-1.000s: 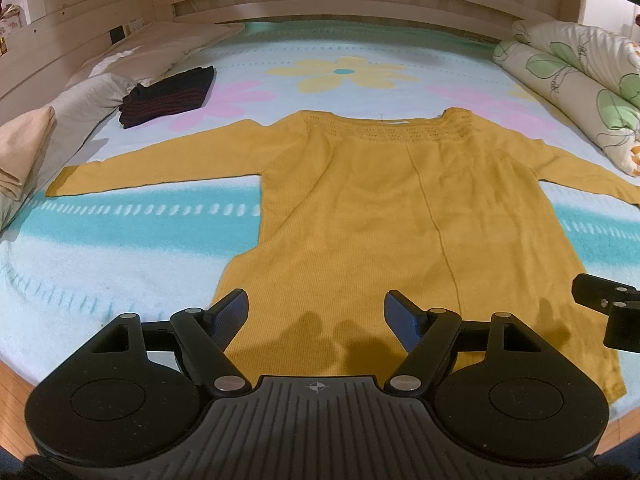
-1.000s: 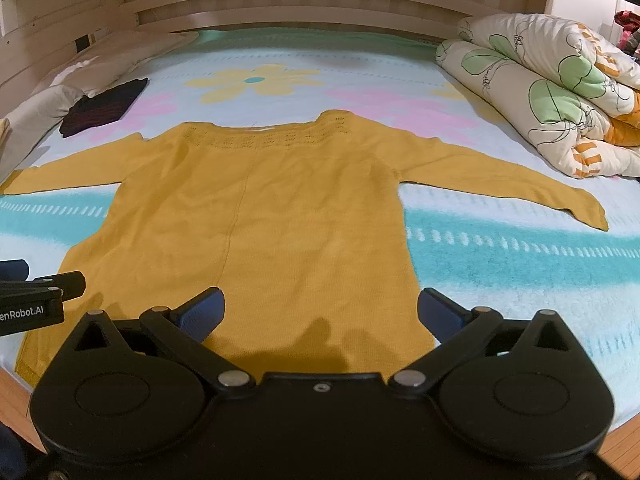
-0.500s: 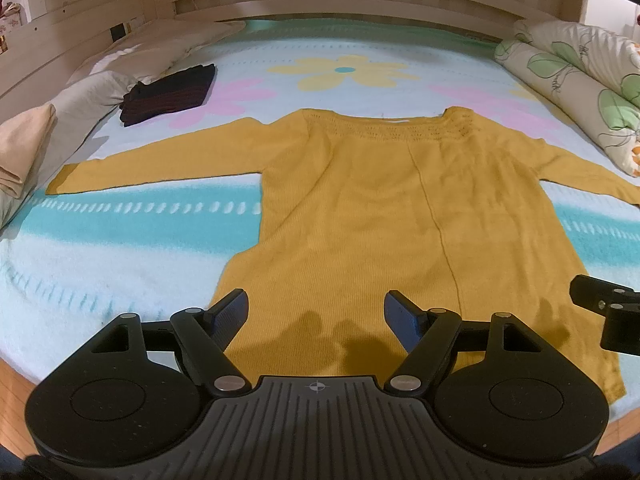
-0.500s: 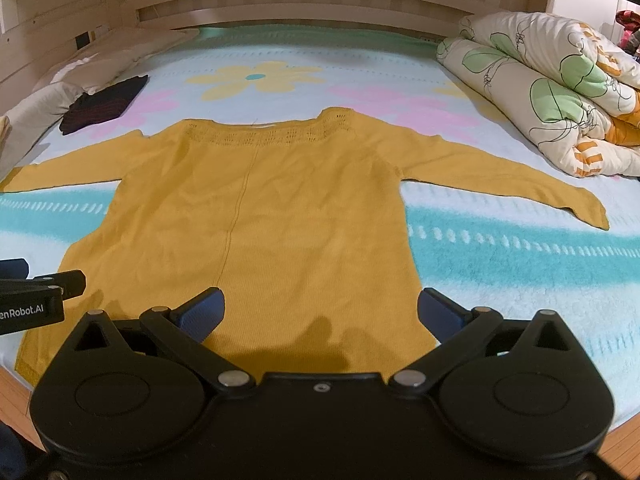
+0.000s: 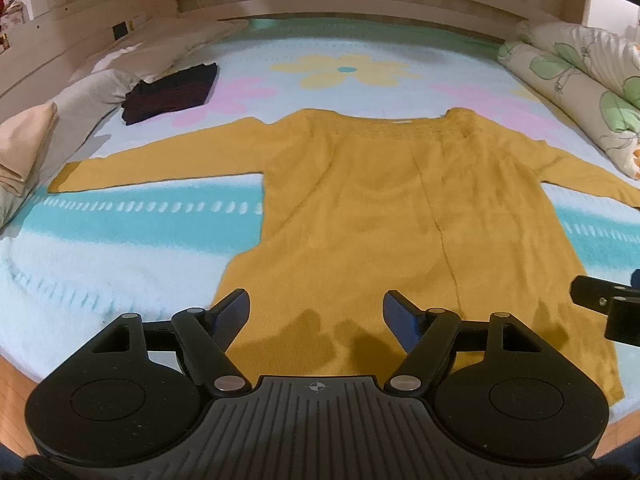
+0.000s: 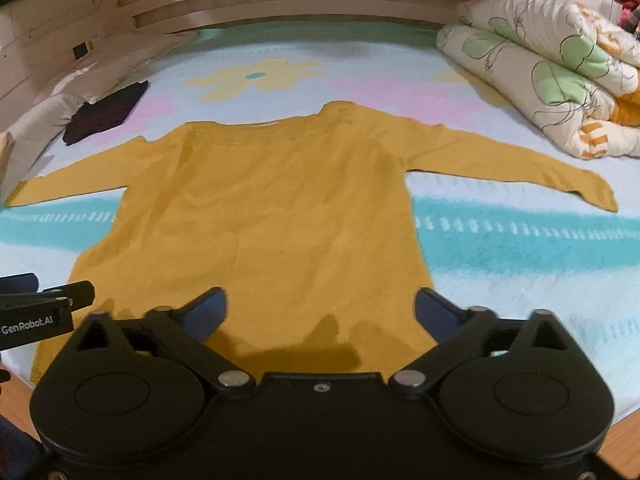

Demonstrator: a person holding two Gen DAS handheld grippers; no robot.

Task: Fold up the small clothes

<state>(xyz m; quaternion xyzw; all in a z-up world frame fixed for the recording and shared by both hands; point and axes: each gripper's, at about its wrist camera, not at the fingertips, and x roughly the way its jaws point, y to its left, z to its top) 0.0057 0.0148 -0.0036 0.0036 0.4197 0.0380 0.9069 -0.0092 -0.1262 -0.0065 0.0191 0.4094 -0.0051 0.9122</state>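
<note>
A mustard-yellow knit sweater [image 5: 400, 216] lies flat and face-up on the bed, straight ahead of both grippers, its hem nearest them and its wide openwork neckline farthest away; both long sleeves stretch out sideways, one toward the left past the left gripper [image 5: 316, 312], the other to the right beyond the right gripper [image 6: 320, 312]. A thin seam line runs down the body from neckline to hem, and the fabric shows only faint ripples. The left gripper hangs above the hem with its jaws spread and nothing between them, the pads clear of the cloth. The right gripper hangs just above the hem's right part; its jaws are closing, still wide apart, with only the sweater's edge lying below them and no cloth pinched. Each gripper's tip shows at the edge of the other's view, side by side. The sweater rests on a fleecy pale-blue bedspread [image 5: 132, 248] with turquoise bands and large yellow and pink flowers. Ahead and to the left a dark folded garment [image 5: 172, 92] sits near grey and beige pillows [image 5: 84, 96]; ahead and to the right a rolled floral quilt [image 6: 552, 76] lies against the edge. A pale wooden slatted headboard [image 5: 340, 4] closes off the far side
</note>
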